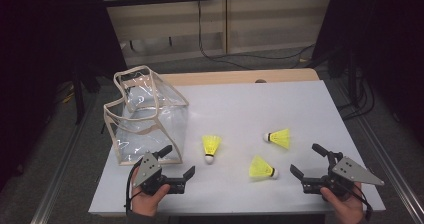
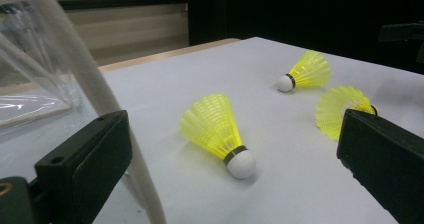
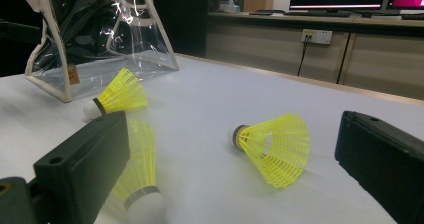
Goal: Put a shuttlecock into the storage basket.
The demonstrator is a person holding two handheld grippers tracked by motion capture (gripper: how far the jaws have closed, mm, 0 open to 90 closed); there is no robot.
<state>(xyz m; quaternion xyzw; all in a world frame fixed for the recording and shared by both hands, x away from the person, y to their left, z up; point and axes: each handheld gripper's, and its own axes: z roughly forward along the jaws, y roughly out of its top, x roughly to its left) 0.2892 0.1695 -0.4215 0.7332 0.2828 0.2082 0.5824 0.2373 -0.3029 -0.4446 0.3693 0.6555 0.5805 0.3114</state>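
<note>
Evidently the work in hand is gathering three yellow shuttlecocks, all lying loose on the white surface [image 1: 300, 99] between the two hands. The nearest one to the left tongs [image 1: 176, 166] is the left shuttlecock [image 1: 211, 147], tipped on its side with its white cork pointing toward the person; in the left gripper view it sits squarely between the jaws [image 2: 216, 129], which suggests it is being lined up for a grab. The middle shuttlecock [image 1: 262, 168] lies with its cork toward the right tongs [image 1: 308, 162], and the far shuttlecock [image 1: 279, 138] rests a little beyond it, cork pointing left. None touches another.

Both tongs are released, jaws spread wide and gripping nothing, each hovering low at the near edge, well placed to close on a skirt or cork. A cork end would probably give the firmer hold, since the feathered plastic skirt looks springy.

Farther out, at the left of the surface, stands a clear bag [image 1: 145, 116] with pale trim, its mouth gaping upward and slightly crumpled, just beside the left tongs. It is likely where the shuttlecocks belong, kept close so the carry is short.
</note>
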